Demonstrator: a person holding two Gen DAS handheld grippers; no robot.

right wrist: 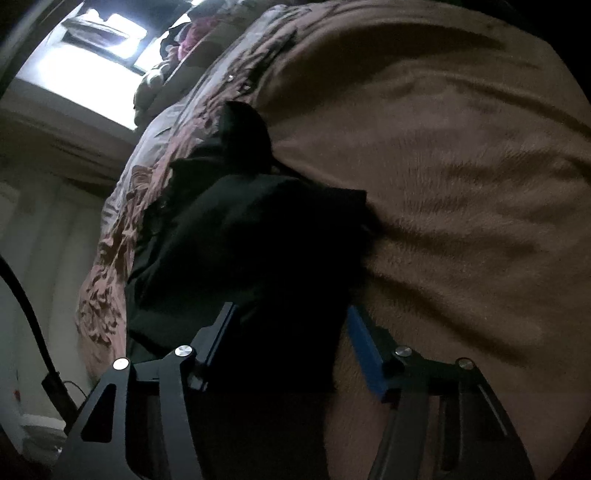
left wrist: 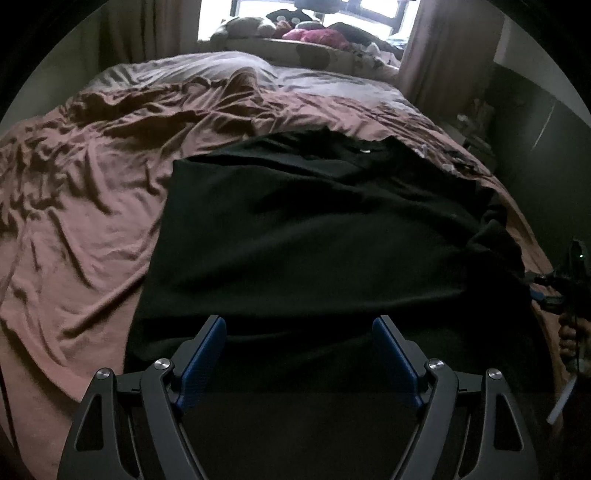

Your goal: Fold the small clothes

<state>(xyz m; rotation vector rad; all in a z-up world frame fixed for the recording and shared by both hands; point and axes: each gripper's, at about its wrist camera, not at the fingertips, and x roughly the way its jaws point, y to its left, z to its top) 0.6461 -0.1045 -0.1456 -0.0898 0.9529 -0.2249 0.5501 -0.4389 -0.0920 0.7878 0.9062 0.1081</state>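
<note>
A black garment lies spread flat on the bed's brown sheet, its near hem toward me. My left gripper is open, its blue pads just above the near edge of the garment, holding nothing. My right gripper is open at the garment's right side, with bunched black cloth lying between its jaws. The right gripper also shows at the right edge of the left wrist view, next to the garment's bunched corner.
The wrinkled brown sheet covers the bed; a pale pillow lies at the far end. Stuffed toys sit on the window ledge. Curtains hang on both sides. The bed's right edge drops off beside dark furniture.
</note>
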